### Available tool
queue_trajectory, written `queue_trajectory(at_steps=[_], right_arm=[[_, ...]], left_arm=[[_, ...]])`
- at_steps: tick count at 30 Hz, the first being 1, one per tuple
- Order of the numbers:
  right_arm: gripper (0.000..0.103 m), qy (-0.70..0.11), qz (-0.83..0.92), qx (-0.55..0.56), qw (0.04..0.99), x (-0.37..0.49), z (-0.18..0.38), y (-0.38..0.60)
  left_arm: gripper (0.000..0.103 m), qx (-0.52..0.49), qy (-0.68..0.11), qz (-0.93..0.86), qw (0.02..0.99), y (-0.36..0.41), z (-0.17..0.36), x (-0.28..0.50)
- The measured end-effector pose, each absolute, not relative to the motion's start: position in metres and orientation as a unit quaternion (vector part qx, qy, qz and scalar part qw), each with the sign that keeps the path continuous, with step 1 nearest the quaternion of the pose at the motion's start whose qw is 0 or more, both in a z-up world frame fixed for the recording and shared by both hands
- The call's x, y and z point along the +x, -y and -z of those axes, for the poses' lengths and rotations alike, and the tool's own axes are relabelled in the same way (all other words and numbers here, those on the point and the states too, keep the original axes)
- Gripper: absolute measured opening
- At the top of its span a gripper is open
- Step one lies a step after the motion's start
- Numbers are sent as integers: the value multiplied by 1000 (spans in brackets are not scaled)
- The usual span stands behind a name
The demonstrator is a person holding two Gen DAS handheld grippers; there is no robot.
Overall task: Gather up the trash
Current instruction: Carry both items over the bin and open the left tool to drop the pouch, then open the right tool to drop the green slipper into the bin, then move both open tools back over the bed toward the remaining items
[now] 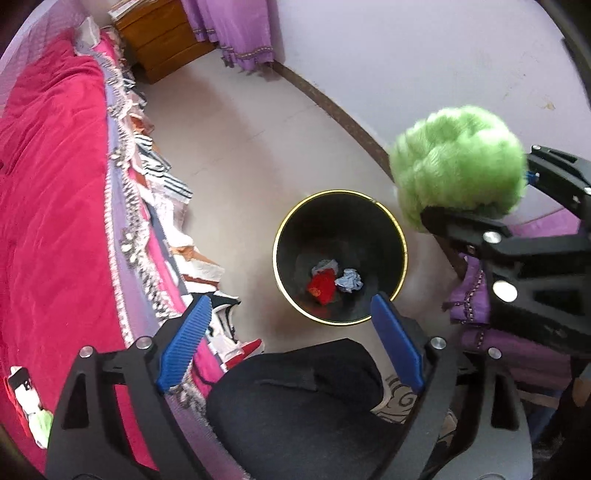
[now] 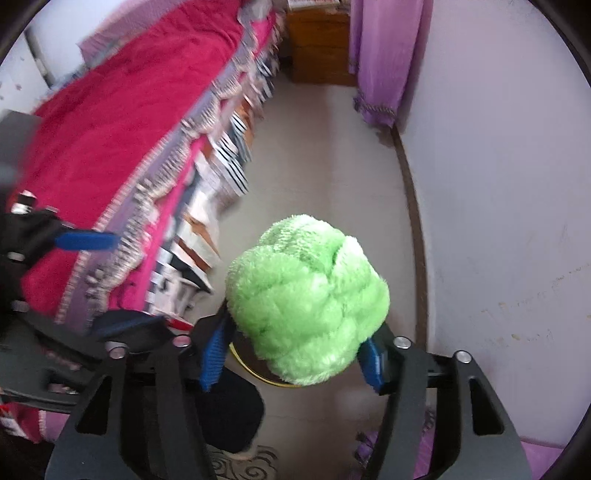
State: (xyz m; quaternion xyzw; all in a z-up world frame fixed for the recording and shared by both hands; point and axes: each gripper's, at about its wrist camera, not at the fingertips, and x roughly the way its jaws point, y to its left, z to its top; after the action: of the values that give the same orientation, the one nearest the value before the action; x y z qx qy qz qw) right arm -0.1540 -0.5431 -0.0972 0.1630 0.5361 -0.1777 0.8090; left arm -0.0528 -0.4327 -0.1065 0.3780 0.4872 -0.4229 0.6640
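Note:
A black bin (image 1: 391, 236) with a gold rim stands on the floor; inside lie a red scrap (image 1: 322, 288) and a pale crumpled paper (image 1: 349, 280). My left gripper (image 1: 291, 339) is open and empty, held above the near side of the bin. My right gripper (image 2: 295, 350) is shut on a fluffy green ball (image 2: 308, 299), seen to the right of the bin in the left wrist view (image 1: 458, 166). In the right wrist view the ball hides most of the bin; only a bit of gold rim (image 2: 255, 373) shows.
A bed with a red cover (image 1: 48, 177) runs along the left, with boxes (image 1: 162, 177) stacked under its edge. A wooden drawer unit (image 1: 159, 37) and purple curtain (image 1: 229, 26) stand at the back. A wall (image 1: 424, 66) is on the right. Purple cloth (image 1: 476, 317) lies by the bin.

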Motion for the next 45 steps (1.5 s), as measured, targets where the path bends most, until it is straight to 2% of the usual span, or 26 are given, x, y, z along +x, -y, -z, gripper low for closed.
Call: queue_trajectory(at_steps=[3, 5, 22, 45], right_arm=[[61, -555, 185, 169, 793, -146, 112, 545], [66, -564, 188, 168, 786, -144, 117, 544], [66, -530, 135, 120, 829, -108, 71, 483], [66, -489, -28, 14, 872, 8, 31, 345]], left_arm=[[87, 378, -488, 416, 667, 424, 105, -49], [87, 377, -491, 413, 668, 418, 104, -48], [87, 335, -491, 355, 721, 357, 71, -33], [90, 190, -506, 156, 827, 208, 32, 27]])
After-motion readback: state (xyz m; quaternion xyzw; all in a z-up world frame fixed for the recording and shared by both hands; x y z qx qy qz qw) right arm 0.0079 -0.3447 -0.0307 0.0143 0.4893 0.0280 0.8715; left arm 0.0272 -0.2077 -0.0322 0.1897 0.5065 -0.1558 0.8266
